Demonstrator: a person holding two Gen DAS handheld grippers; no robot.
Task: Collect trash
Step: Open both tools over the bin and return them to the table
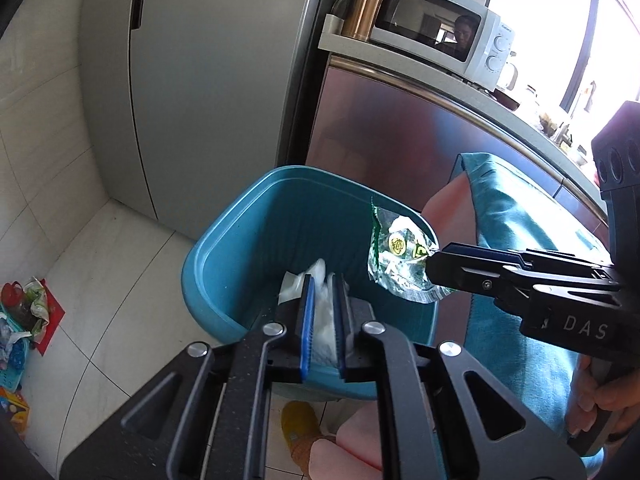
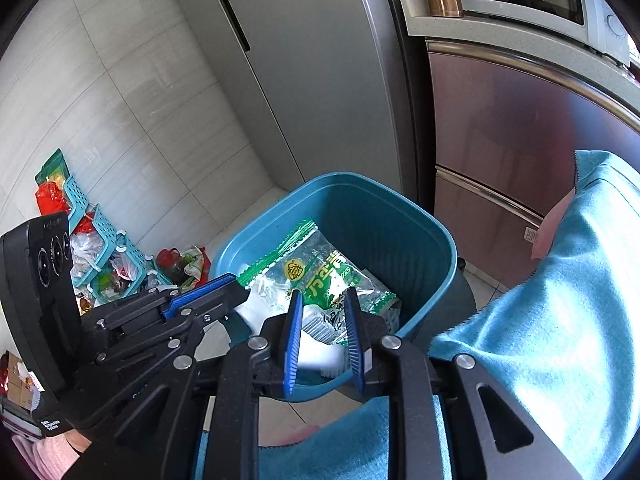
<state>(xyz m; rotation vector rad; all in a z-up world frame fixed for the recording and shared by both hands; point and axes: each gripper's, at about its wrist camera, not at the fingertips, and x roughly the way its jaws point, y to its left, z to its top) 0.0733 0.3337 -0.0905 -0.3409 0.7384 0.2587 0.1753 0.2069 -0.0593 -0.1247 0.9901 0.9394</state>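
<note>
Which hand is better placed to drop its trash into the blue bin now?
Probably right: the wrapper in the right gripper hangs over the bin opening; the tissue in the left gripper sits nearer its rim.

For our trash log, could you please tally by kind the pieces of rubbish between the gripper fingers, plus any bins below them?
Plastic wrapper: 1
White tissue: 1
Blue bin: 1
Total: 3

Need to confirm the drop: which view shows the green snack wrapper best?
Right wrist view: the green snack wrapper lies flat-on over the blue bin. Left wrist view shows it crumpled, at the right gripper.
</note>
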